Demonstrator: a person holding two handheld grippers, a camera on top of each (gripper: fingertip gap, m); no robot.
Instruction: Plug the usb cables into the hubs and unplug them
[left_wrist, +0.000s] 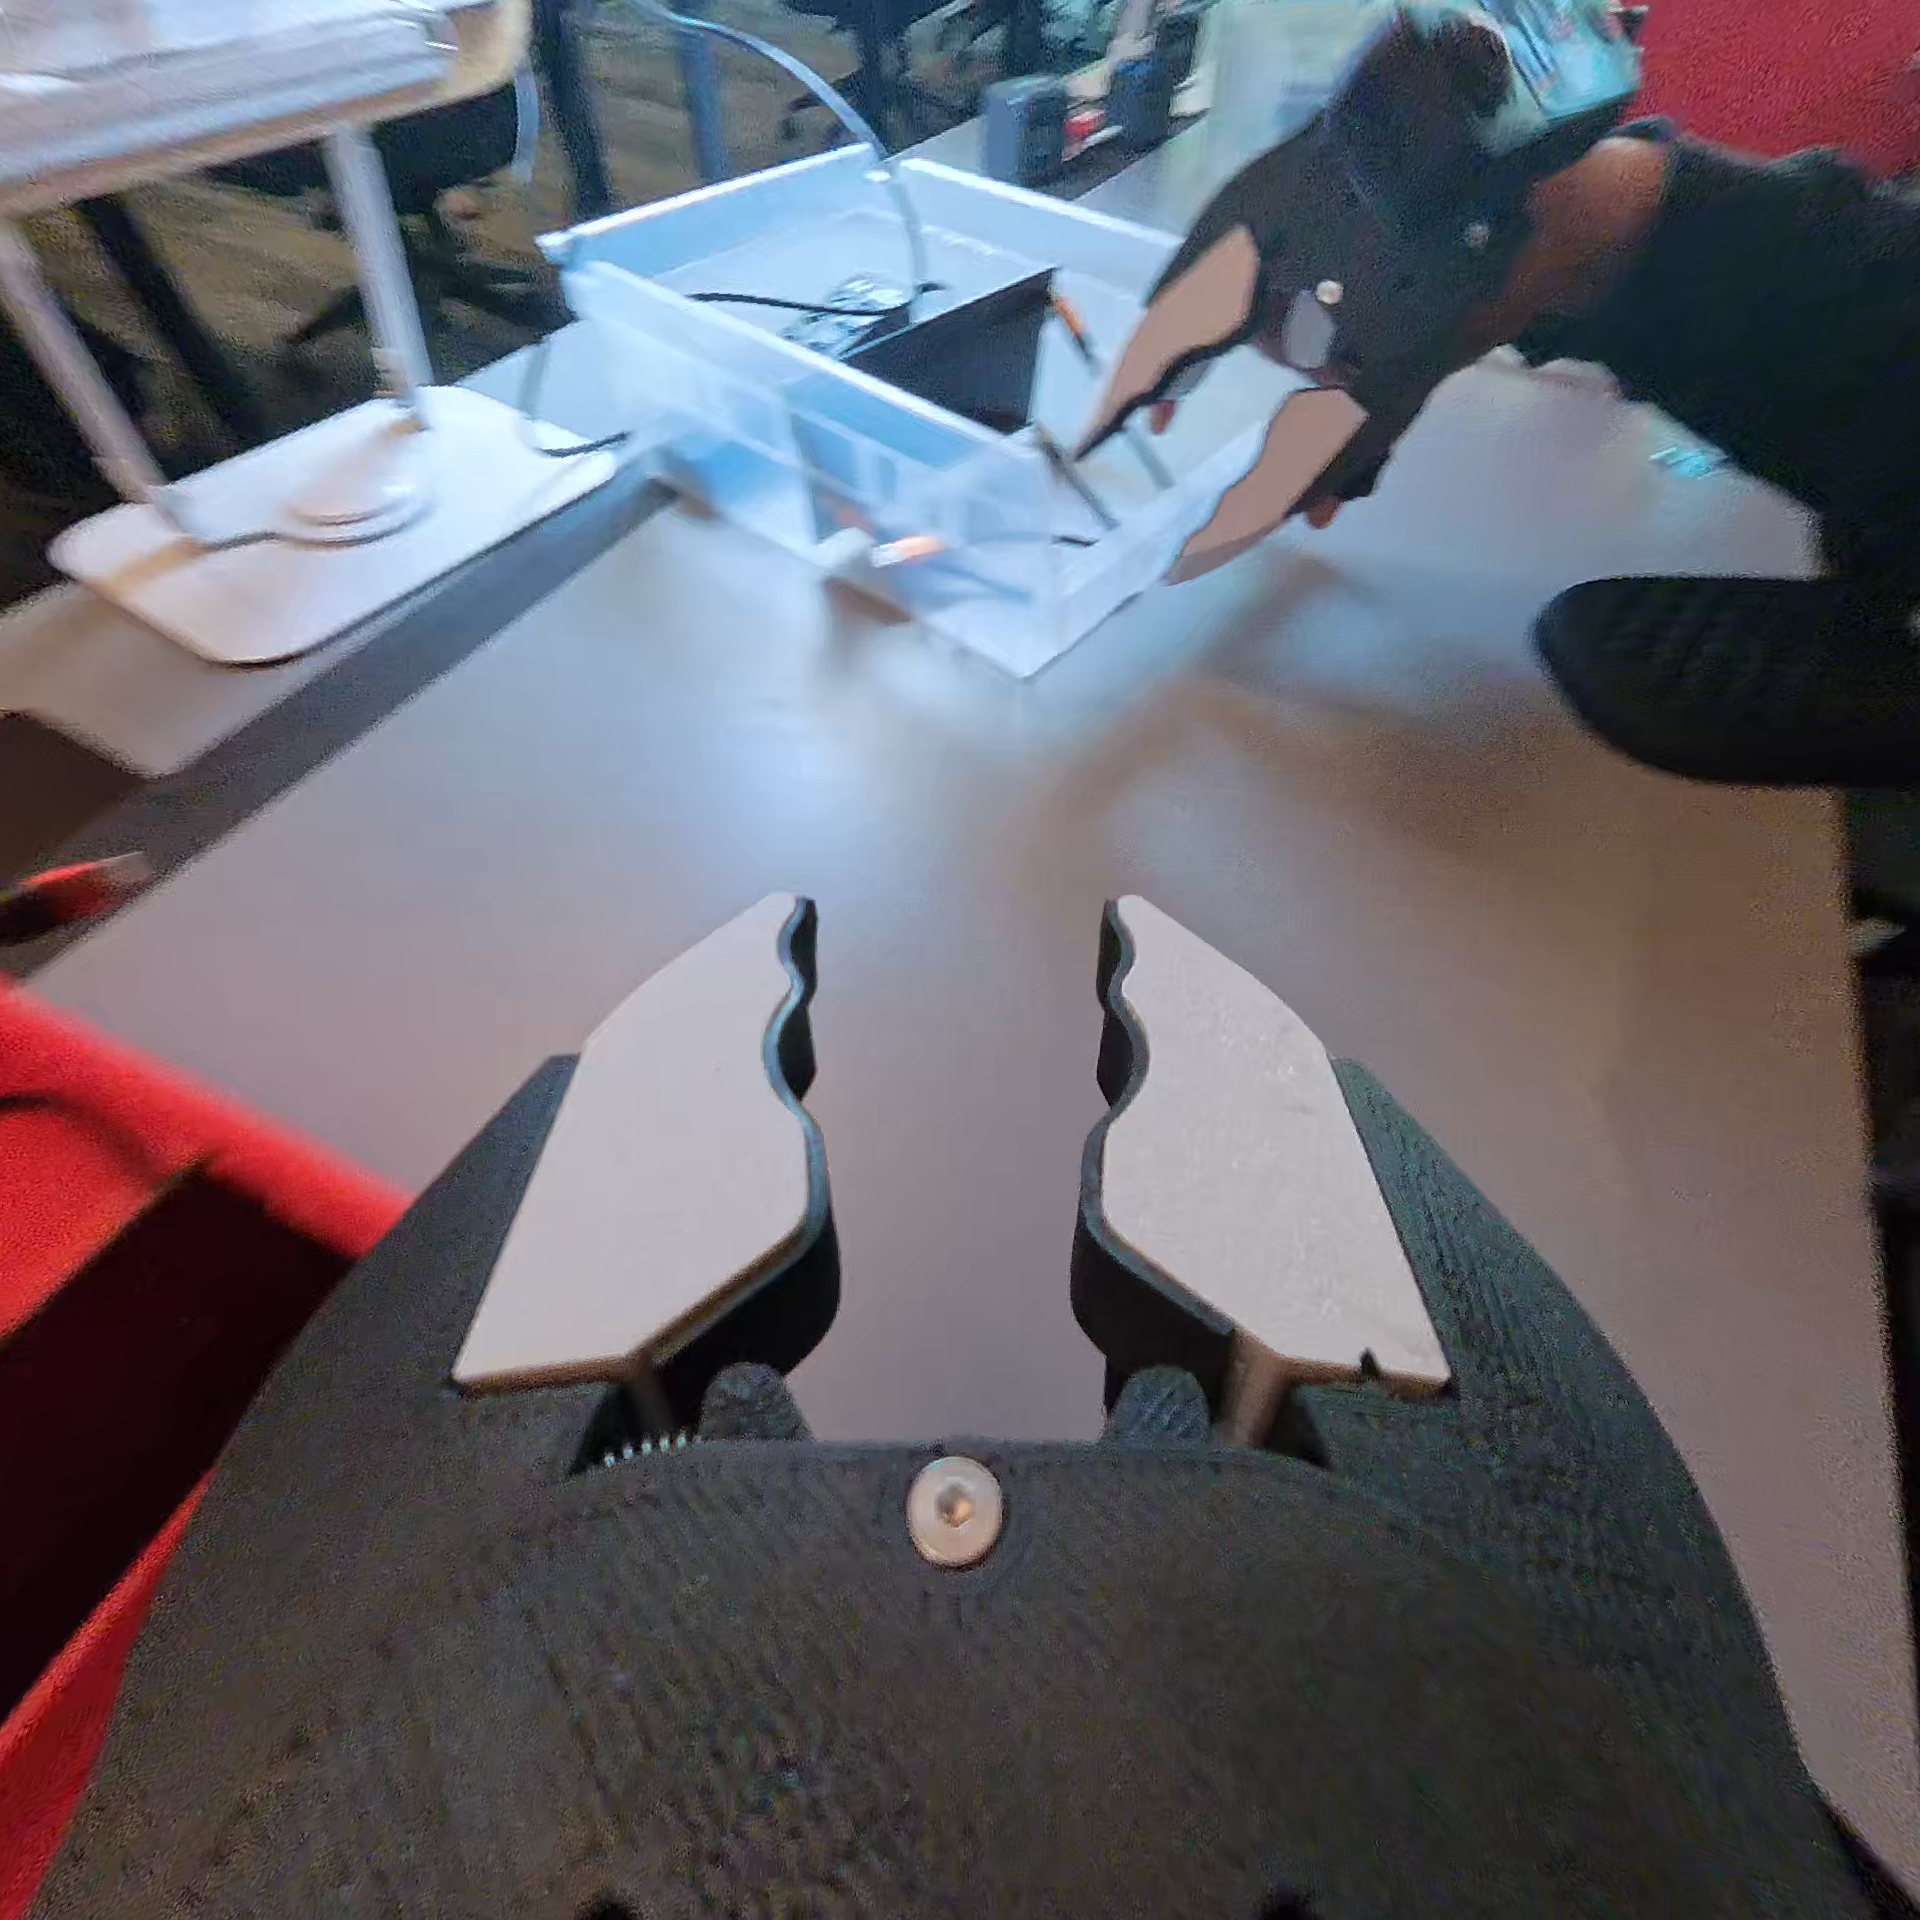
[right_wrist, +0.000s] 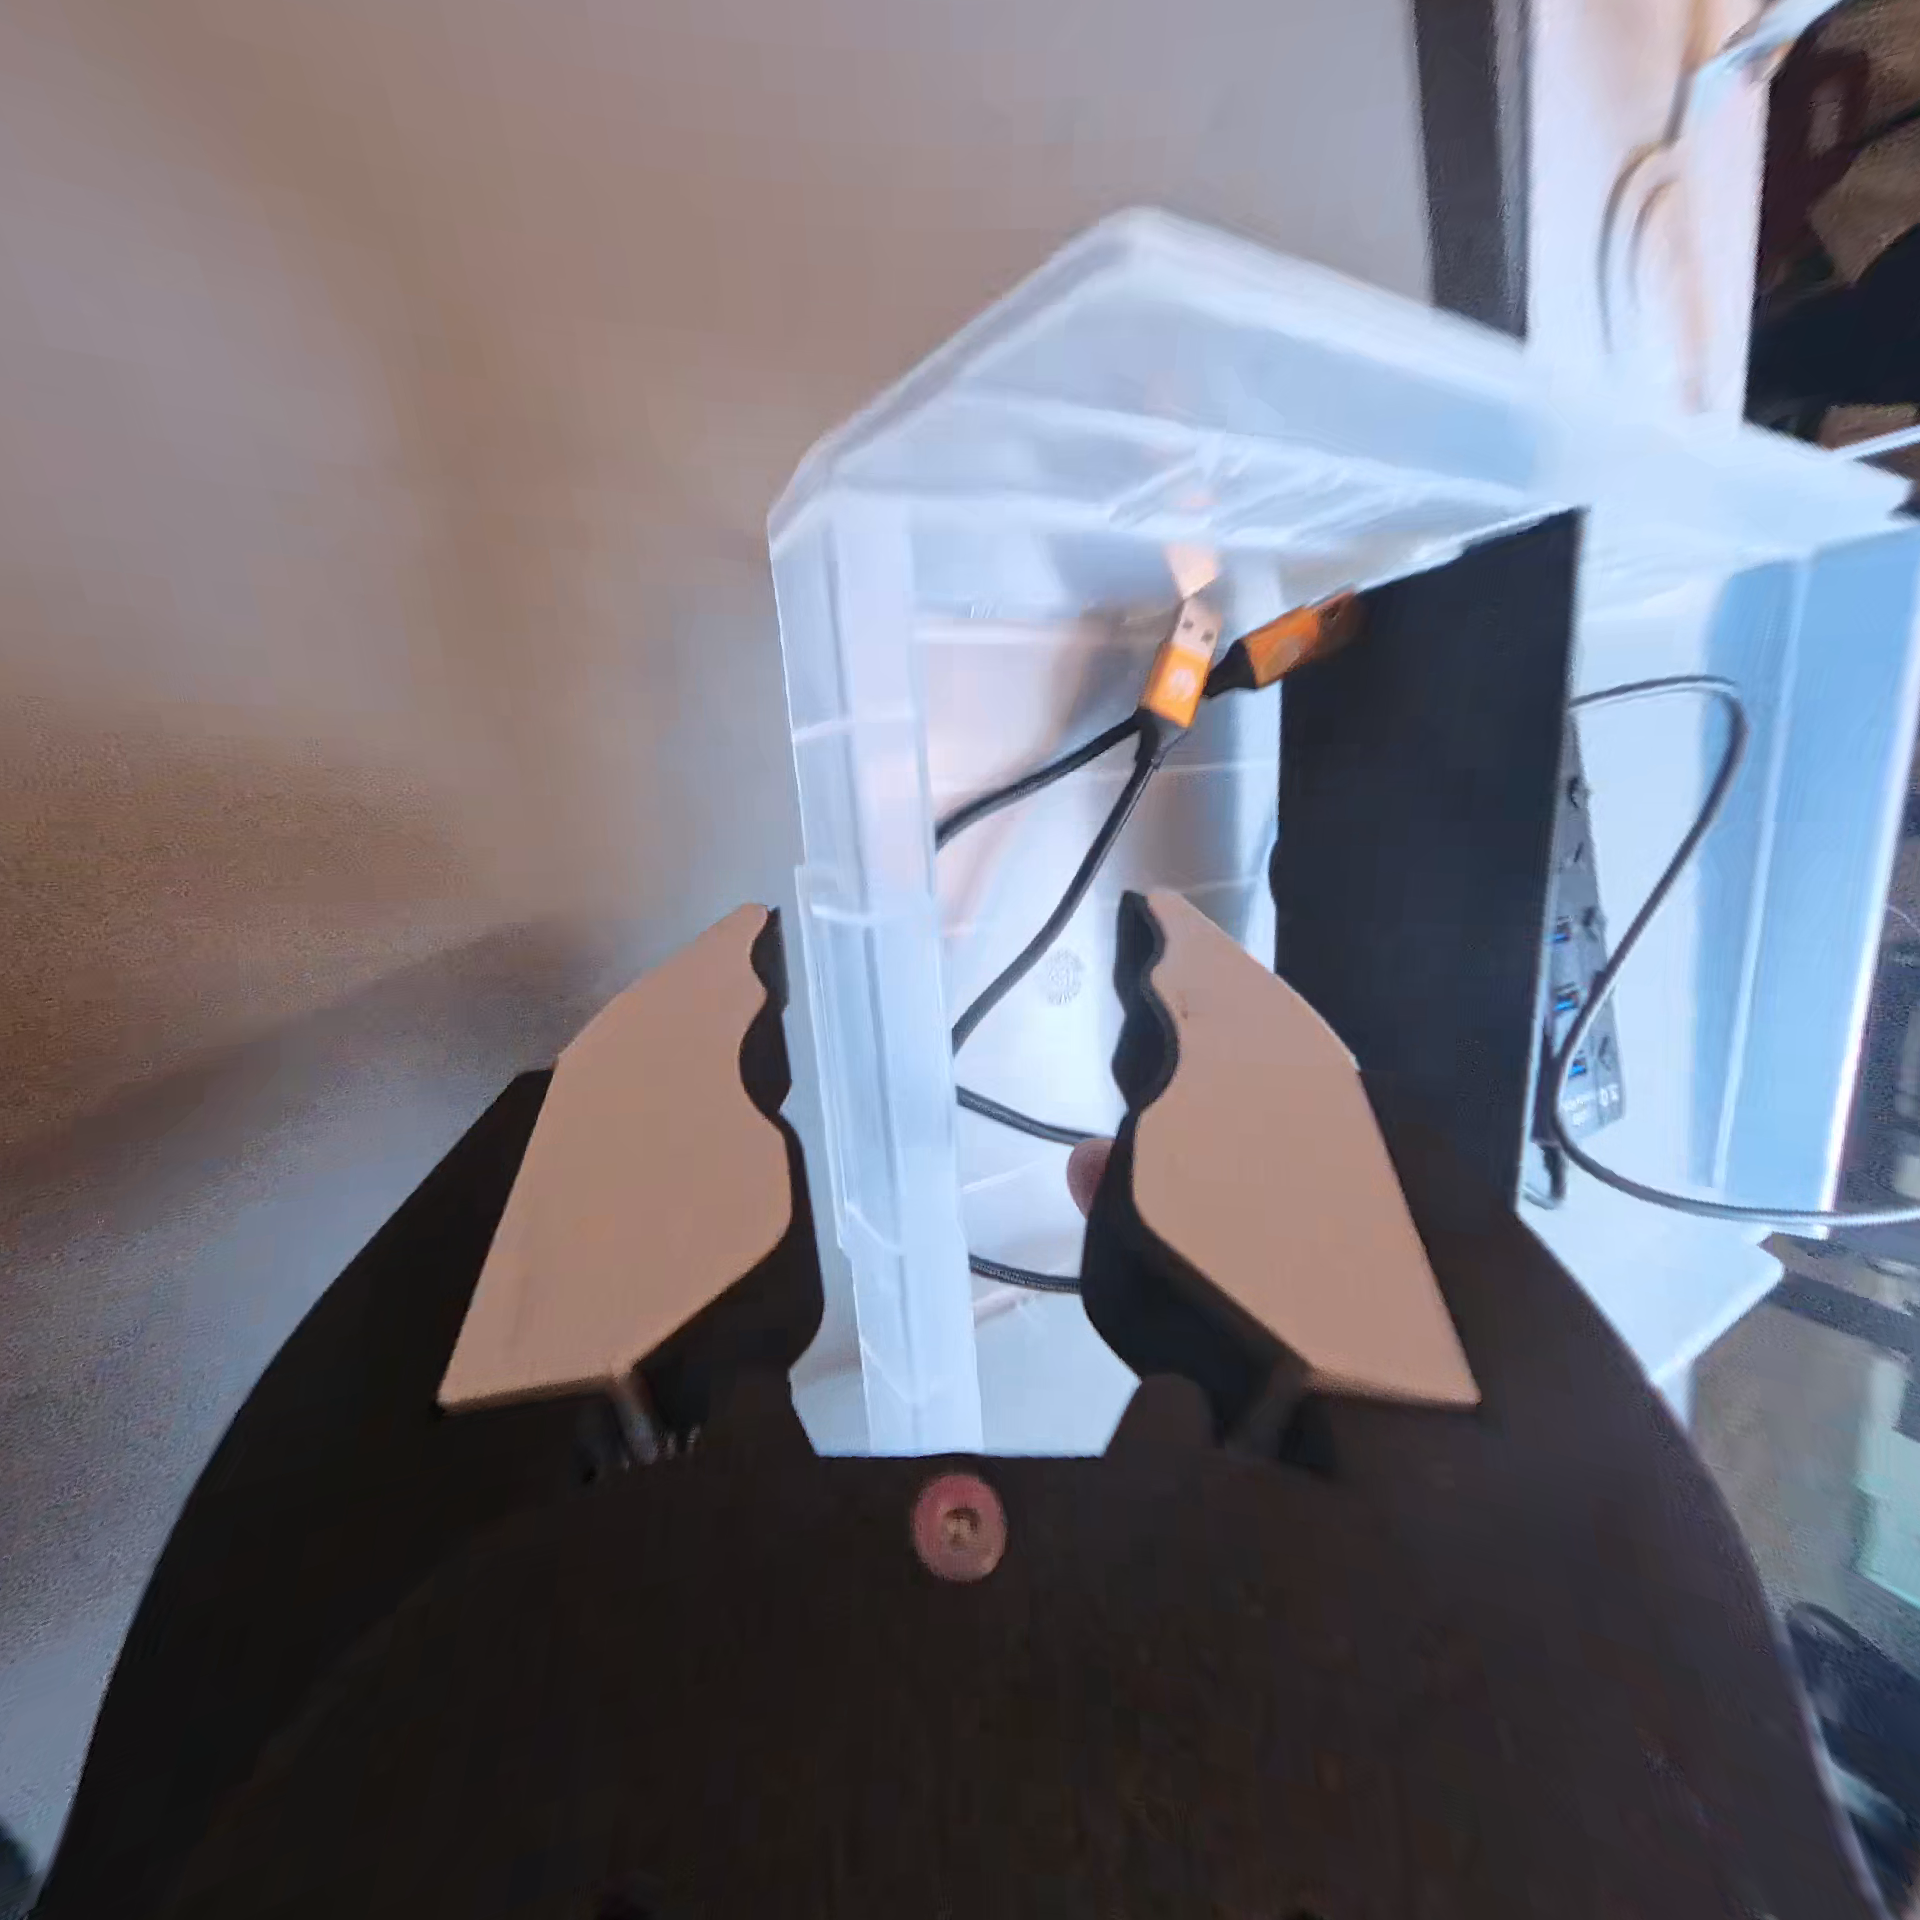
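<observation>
both tongs are gaping wide: left tongs (left_wrist: 958, 940) hovering over the counter (left_wrist: 935, 748), right tongs (right_wrist: 943, 940) straddling one clear bin (right_wrist: 883, 1039) wall; two orange plugs (right_wrist: 1184, 681) lying inside

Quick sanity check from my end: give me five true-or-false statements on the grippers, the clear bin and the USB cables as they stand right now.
1. The left gripper is open and holds nothing. True.
2. The right gripper is shut on a cable. False: it is open, straddling the wall of the clear bin.
3. The orange USB plug lies inside the bin. True.
4. The left gripper is over the bin. False: it hovers over bare table, short of it.
5. The black hub sits outside the bin. False: inside.
</observation>
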